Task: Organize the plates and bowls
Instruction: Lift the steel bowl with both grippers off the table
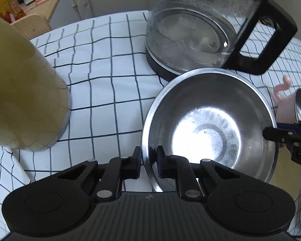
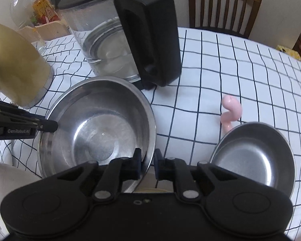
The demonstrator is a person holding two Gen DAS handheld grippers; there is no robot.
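A large steel bowl sits on the checked tablecloth in front of both grippers; it also shows in the right wrist view. My left gripper is shut on its left rim, one finger inside and one outside. My right gripper is shut on the opposite rim; it shows at the right edge of the left wrist view. A smaller steel bowl with a pink outside and a pink curled handle stands to the right, tilted; a part of it shows in the left wrist view.
A glass kettle with a black handle stands just behind the large bowl, also in the right wrist view. A gold flask stands at the left. A wooden chair is beyond the table's far edge.
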